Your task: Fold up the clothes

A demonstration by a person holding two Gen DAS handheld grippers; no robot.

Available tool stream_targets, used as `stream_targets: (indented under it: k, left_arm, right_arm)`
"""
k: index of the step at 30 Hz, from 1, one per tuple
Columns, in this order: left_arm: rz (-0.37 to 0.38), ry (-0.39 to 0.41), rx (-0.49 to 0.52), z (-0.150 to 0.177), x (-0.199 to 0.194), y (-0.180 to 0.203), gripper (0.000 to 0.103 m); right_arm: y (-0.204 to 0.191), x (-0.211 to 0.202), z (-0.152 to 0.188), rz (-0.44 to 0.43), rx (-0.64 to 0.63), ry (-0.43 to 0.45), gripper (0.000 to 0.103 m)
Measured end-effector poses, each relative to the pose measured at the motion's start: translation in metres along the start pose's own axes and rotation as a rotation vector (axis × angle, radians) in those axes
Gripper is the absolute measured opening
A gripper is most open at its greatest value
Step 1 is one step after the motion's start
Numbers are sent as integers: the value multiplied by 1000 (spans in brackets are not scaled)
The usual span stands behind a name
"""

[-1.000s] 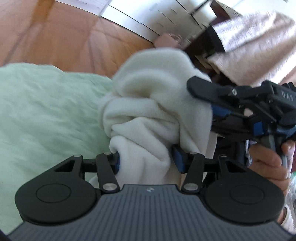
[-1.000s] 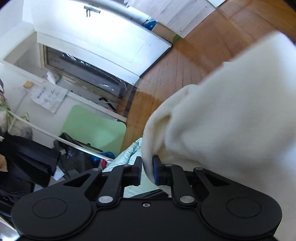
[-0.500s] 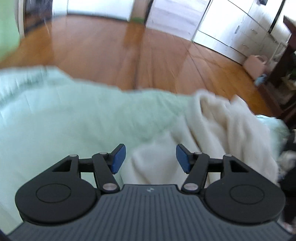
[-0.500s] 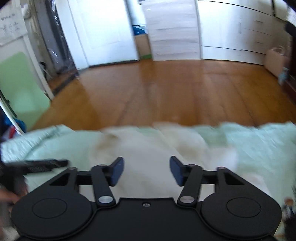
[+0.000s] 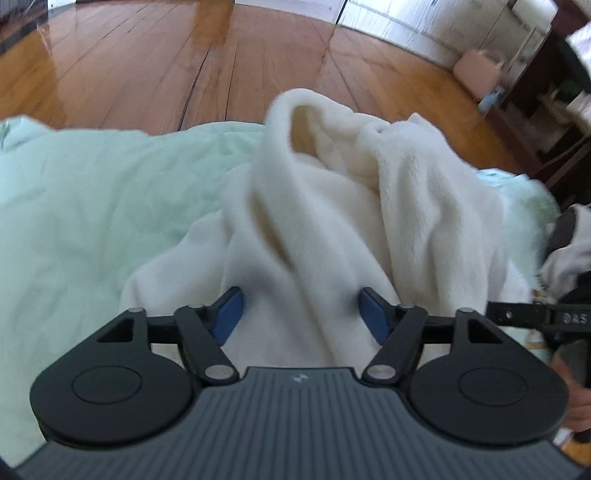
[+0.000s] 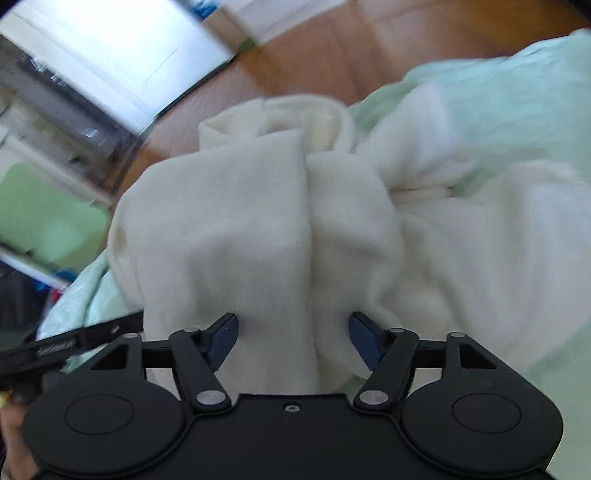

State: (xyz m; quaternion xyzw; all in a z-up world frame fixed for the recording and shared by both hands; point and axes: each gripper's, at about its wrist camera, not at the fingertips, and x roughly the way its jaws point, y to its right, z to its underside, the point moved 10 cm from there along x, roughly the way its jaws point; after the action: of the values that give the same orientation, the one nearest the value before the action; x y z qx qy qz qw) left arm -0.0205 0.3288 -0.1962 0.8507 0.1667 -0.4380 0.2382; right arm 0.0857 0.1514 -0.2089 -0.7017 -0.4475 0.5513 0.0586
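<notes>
A cream fleece garment lies crumpled in thick folds on a mint green bedspread. My left gripper points down at it. Its jaws are opening, and a fold lies loosely between the blue pads without being pinched. In the right wrist view the same garment fills the middle, over the bedspread. My right gripper is also opening, with fleece between its pads but not pressed. A black finger of the right gripper shows at the left view's right edge.
Beyond the bed's far edge is a wooden floor. White cabinets, a pink bag and dark shelving stand at the back right. The right view shows a white door and a green board.
A second ago both grippers held the garment bunched in the air. Both have since let go and dropped towards the bed, and the garment now lies on the bedspread.
</notes>
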Motion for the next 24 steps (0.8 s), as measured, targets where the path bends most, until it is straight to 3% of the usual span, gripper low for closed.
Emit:
stream_targets:
  k: [1, 2, 5, 7, 10, 13, 16, 18, 19, 21, 23, 24]
  left_arm:
    - [-14, -14, 12, -6, 9, 5, 74]
    - [-17, -37, 36, -10, 16, 10, 74]
    - [-24, -120, 89, -26, 45, 27, 74]
    - [-48, -163, 110, -41, 58, 38, 74]
    - [-119, -113, 151, -53, 77, 48, 78]
    - [-162, -49, 22, -45, 69, 49, 78]
    - [-148, 12, -83, -20, 28, 48, 76]
    - [-65, 19, -183, -3, 1, 50, 76]
    - [-18, 26, -216, 2, -12, 52, 76]
    - [-38, 73, -223, -1, -31, 53, 76]
    - [-49, 102, -209, -1, -44, 64, 76]
    - [-46, 109, -206, 2, -49, 70, 77]
  right_arm:
    - [-4, 4, -6, 12, -97, -55, 28]
    - [-10, 8, -12, 41, -226, -119, 9]
    - [-39, -13, -36, 69, -459, -164, 9]
    - [-58, -35, -53, 23, -487, -149, 8]
    - [-68, -63, -68, 24, -486, -63, 6]
    - [-61, -81, -64, 32, -429, 37, 6]
    - [-53, -88, -43, 60, -423, 105, 6]
    - [-52, -91, -31, 65, -408, 138, 8]
    - [-52, -92, -25, 66, -399, 153, 11]
    - [-52, -95, -14, 68, -380, 183, 13]
    - [-49, -95, -5, 71, -351, 208, 45]
    - [-45, -90, -3, 88, -330, 214, 47]
